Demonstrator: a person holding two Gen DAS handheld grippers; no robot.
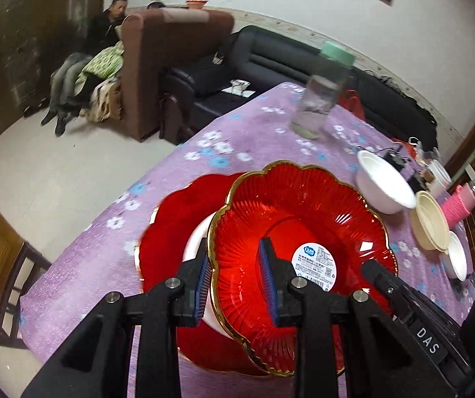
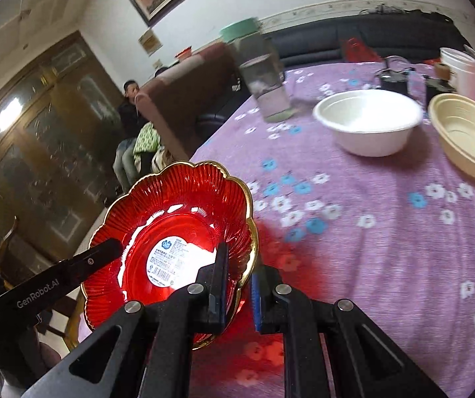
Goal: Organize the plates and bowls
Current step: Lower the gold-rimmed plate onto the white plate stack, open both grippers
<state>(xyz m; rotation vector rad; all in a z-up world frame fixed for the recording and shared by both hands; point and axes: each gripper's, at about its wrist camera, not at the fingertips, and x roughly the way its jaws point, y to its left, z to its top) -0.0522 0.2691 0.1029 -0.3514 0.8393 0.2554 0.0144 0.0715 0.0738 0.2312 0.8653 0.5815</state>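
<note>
Red glass, scalloped and gold-rimmed, makes up the plate [image 1: 304, 232] that is gripped from two sides at once. Its near rim is pinched between the blue pads of the left hand-held gripper [image 1: 237, 285], whose jaws are drawn narrow around the rim, one pad outside and one inside the dish. Its opposite rim is clamped by the right hand-held gripper [image 2: 239, 285], with jaws almost closed on the gold edge. The plate is held tilted above the near edge of the tabletop [image 2: 370, 232], which is covered by a purple flowered cloth. A second red plate [image 1: 171, 232] is seen directly beneath it, with something white lying in it. Farther along the tabletop a white bowl [image 2: 367, 122] and a cream bowl [image 2: 466, 136] are set side by side, and a green-lidded clear jar [image 2: 264, 76] is placed toward the far edge.
</note>
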